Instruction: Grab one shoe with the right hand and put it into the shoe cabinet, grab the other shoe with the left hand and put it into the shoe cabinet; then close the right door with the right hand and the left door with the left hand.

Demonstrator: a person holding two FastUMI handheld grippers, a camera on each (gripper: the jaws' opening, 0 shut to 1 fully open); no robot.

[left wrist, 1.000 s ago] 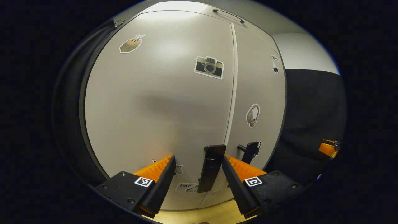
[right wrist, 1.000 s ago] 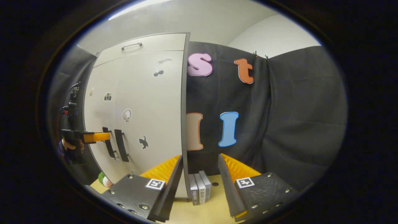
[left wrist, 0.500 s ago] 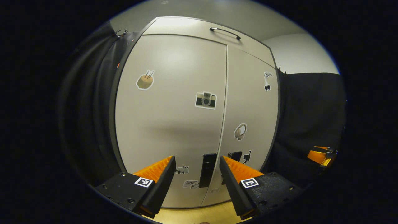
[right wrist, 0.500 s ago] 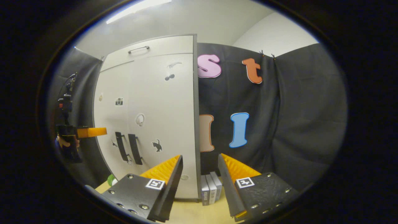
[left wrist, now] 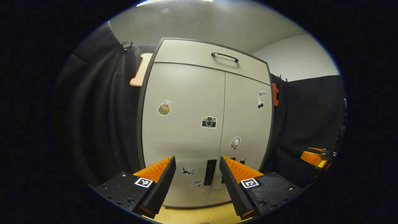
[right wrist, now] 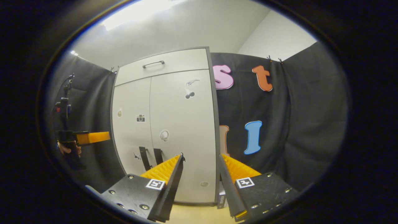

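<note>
Both doors of the shoe cabinet (left wrist: 205,124) stand flush shut, so the shoes are presumably inside, out of sight. The left gripper (left wrist: 196,174) and right gripper (right wrist: 199,174) hang clear of the handles, fingers spread wide, holding nothing; the task looks complete.

Shoe cabinet (left wrist: 186,130): tall, pale grey, dark-edged, upright on the bench, straight ahead of the left jaws and apart from them. Left door (left wrist: 182,124) and right door (left wrist: 245,124) both shut flush, thin seam between. Black vertical handles low by the seam, left handle (left wrist: 210,172) seen between the left jaws. Stickers on both doors. Top drawer front (left wrist: 208,57) shut, dark bar pull. In the right gripper view the cabinet (right wrist: 183,124) stands ahead-left of the right jaws.
</note>
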